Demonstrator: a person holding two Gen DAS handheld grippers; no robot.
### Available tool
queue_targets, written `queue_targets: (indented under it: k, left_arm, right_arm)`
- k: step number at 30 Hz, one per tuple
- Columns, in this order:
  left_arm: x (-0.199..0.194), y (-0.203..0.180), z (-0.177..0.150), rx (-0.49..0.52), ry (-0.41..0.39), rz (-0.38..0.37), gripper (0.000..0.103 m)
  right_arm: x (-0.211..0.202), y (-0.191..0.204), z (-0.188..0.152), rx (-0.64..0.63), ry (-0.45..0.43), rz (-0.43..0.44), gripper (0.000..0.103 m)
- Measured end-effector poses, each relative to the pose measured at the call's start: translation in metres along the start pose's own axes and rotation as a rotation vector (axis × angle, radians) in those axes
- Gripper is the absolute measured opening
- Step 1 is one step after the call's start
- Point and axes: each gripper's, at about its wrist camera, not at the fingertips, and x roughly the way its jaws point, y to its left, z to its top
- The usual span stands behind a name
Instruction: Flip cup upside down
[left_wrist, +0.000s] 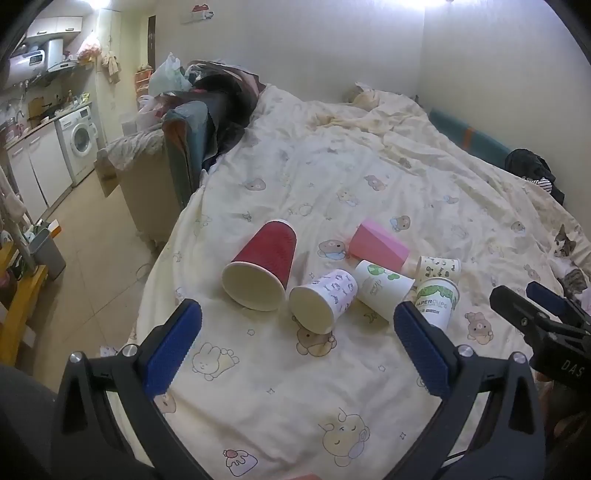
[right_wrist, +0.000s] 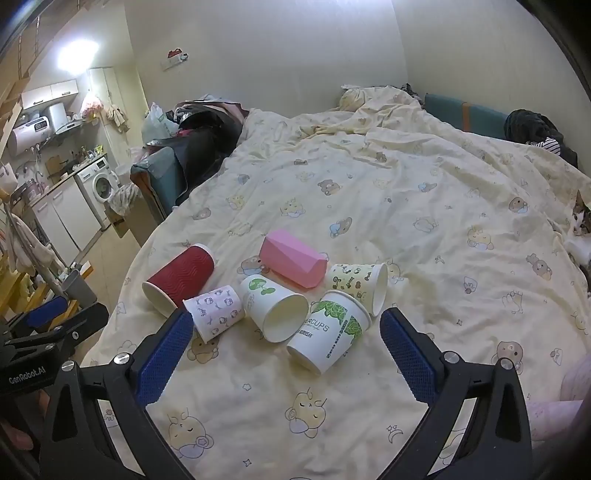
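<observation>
Six cups lie in a loose cluster on the bed (right_wrist: 424, 192), on a cream quilt printed with cartoon bears, all ahead of both grippers and touched by neither.

From the right wrist view, the right gripper (right_wrist: 286, 343) has its blue-padded fingers spread wide and holds nothing. The white cup with green leaf print and "PAPERCUPS" lettering (right_wrist: 328, 328) lies on its side between the finger lines, nearest the gripper, its base toward the camera. Just left of it lies a white cup with a green sprout print (right_wrist: 275, 306), mouth toward the camera. Farther left are a small white cup with purple doodles (right_wrist: 216, 310) and a red ribbed paper cup (right_wrist: 181, 278), both on their sides. Behind sit a pink faceted cup (right_wrist: 293, 262) and a cream cup with small animal print (right_wrist: 356, 282), also tipped over.

From the left wrist view, the left gripper (left_wrist: 297, 330) is likewise spread wide and empty, hovering low above the quilt. The red cup (left_wrist: 264, 264) and the purple-doodle cup (left_wrist: 325, 299) lie just beyond its fingertips, mouths facing the camera. The right gripper shows at the right edge (left_wrist: 532, 299), beside the leaf-print cup (left_wrist: 437, 301).

A cat (left_wrist: 565, 247) rests on the quilt well to the right.
</observation>
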Motion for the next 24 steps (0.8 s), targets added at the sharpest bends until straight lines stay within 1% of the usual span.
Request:
queue_targets:
  k: [24]
  left_arm:
    - [-0.0023,0.0010,0.0021,0.001,-0.001,-0.001,0.103]
  right_arm:
    - [-0.0009,-0.0014,0.0003,0.002,-0.003,0.004,0.103]
